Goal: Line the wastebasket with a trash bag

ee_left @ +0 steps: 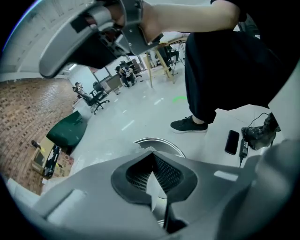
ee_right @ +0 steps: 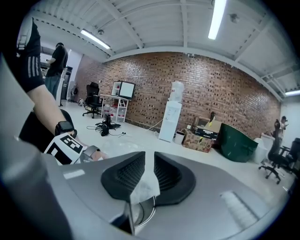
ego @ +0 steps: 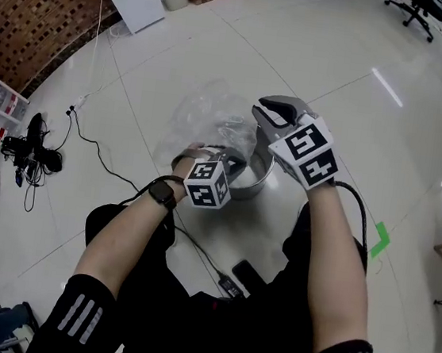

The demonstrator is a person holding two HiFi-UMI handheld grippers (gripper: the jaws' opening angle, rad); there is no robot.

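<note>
A clear, crumpled plastic trash bag [ego: 211,116] is seen billowed above and behind the round, shiny metal wastebasket [ego: 251,182], which stands on the glossy white floor [ego: 358,101] at the centre of the head view. A thin fold of the bag's film is pinched between the closed jaws of the left hand-held gripper [ee_left: 152,161]. Another fold is clamped by the right hand-held gripper [ee_right: 149,161] above the basket's rim.

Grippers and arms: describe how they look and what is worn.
The left gripper and right gripper are grey with black ribbed claw pads, each bearing a white cube of black square markers. Black cable behind the right. Black watch; black sleeves, white stripes.
</note>
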